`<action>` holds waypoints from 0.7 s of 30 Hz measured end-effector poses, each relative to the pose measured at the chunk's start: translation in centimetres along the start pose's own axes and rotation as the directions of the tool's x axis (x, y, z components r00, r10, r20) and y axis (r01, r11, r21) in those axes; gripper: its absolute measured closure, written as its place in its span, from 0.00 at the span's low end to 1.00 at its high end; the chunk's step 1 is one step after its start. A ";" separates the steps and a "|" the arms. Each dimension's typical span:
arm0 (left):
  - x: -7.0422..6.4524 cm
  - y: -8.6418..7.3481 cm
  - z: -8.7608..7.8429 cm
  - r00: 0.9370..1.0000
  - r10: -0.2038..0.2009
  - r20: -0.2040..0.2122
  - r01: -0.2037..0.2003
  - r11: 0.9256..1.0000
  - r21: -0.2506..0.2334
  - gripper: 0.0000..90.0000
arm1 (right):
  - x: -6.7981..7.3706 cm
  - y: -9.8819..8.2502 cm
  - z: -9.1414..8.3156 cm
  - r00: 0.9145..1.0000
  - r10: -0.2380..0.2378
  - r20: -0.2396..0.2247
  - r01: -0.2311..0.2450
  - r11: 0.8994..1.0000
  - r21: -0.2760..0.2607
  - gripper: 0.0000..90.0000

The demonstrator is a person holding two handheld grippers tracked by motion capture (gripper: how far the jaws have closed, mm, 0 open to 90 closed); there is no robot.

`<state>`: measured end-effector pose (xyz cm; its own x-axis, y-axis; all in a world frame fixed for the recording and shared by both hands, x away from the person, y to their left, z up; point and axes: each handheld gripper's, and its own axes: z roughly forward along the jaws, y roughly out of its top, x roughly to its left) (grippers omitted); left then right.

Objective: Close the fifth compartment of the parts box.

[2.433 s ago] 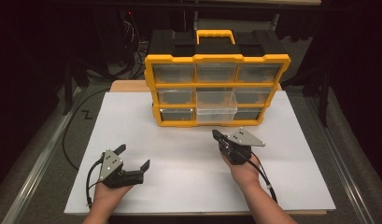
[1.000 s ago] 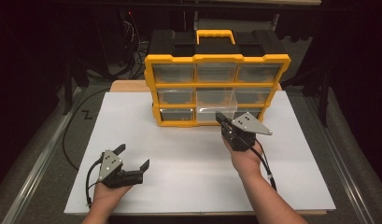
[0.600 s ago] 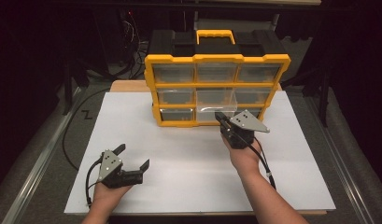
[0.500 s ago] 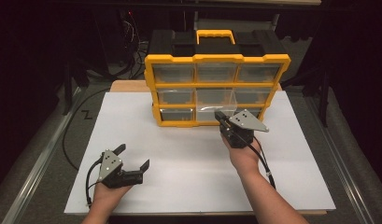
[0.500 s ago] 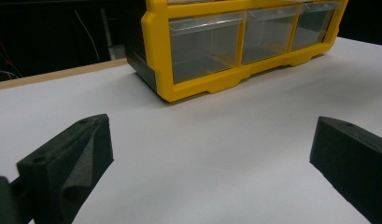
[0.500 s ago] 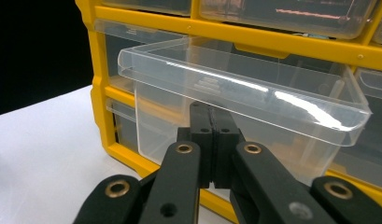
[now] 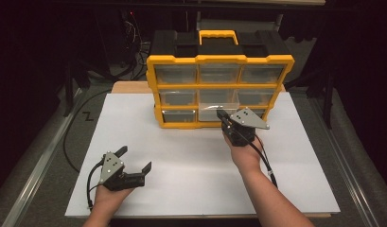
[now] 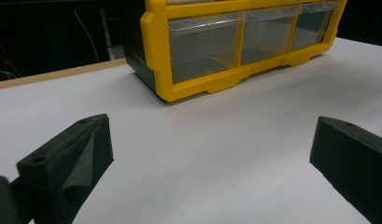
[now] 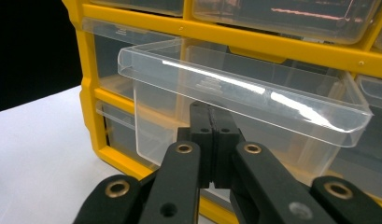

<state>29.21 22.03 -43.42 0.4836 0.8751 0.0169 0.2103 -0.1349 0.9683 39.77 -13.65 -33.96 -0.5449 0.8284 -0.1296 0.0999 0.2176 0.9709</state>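
- Pressing together with nothing between them, the right gripper's [image 9: 210, 122] black jaws sit tucked under the lip of the clear plastic drawer [image 9: 235, 93], bottom row middle, partly pulled out of the yellow-framed organizer [image 7: 219, 90].
- Risk: smooth lip slips off the tips; the light cabinet may slide on the white sheet [image 7: 191, 161].
- Left gripper [image 7: 134, 166] idle, jaws apart, near left.

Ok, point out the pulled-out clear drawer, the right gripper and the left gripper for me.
clear drawer [image 9: 244, 95], right gripper view, on its front lip.
right gripper [image 9: 210, 122], right gripper view, where the shut jaws meet under that lip.
left gripper [image 7: 134, 163], high view, between its open jaws.
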 end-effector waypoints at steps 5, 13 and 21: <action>0.0 0.0 0.0 1.000 -0.001 0.001 0.001 1.000 -0.001 0.00 | -0.1 0.3 0.4 1.000 -0.003 0.006 0.003 1.000 0.004 1.00; 0.0 0.0 0.0 1.000 0.000 0.002 0.000 1.000 -0.002 0.00 | 0.0 0.4 1.0 1.000 -0.013 0.011 0.013 1.000 0.007 1.00; 0.0 0.0 0.0 1.000 -0.002 0.001 0.002 1.000 -0.003 0.00 | -0.7 0.4 2.0 0.999 -0.004 0.035 0.003 1.000 0.020 1.00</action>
<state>29.19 22.06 -43.39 0.4838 0.8751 0.0144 0.2086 -0.1313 0.9691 41.85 -13.10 -33.86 -0.5161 0.8450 -0.1402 0.1151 0.2306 0.9662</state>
